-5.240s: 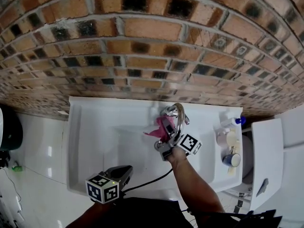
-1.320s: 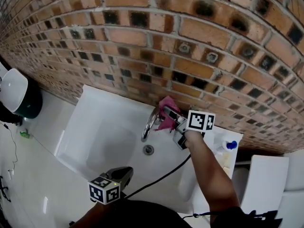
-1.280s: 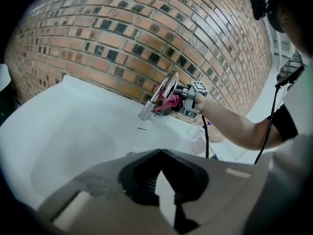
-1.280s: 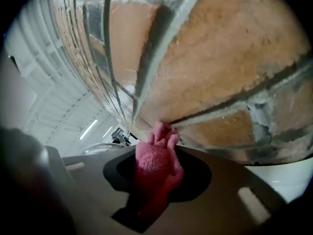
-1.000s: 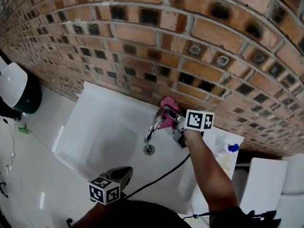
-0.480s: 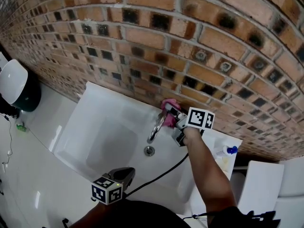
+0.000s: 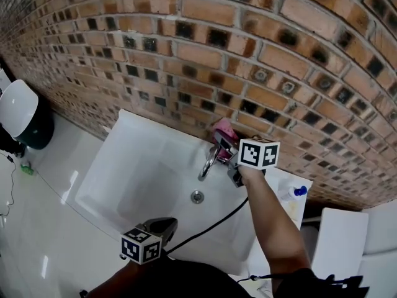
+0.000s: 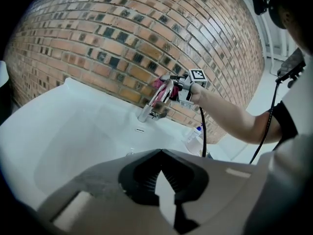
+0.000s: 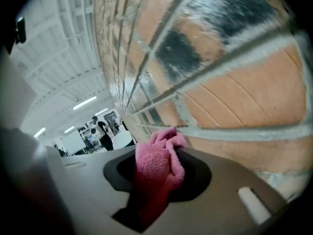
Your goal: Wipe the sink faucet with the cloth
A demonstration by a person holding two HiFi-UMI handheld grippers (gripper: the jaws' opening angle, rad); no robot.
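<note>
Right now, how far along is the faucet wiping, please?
Done: the cloth is clamped in the right gripper. In hand: it is at the top of the faucet, by the brick wall. Remaining: which parts are wiped doesn't show; left gripper hangs shut.

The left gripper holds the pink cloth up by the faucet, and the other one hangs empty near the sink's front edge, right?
No, it is the right gripper that holds the pink cloth by the faucet; the right gripper view shows it clamped. The left gripper is the one hanging empty near the front edge of the sink.
</note>
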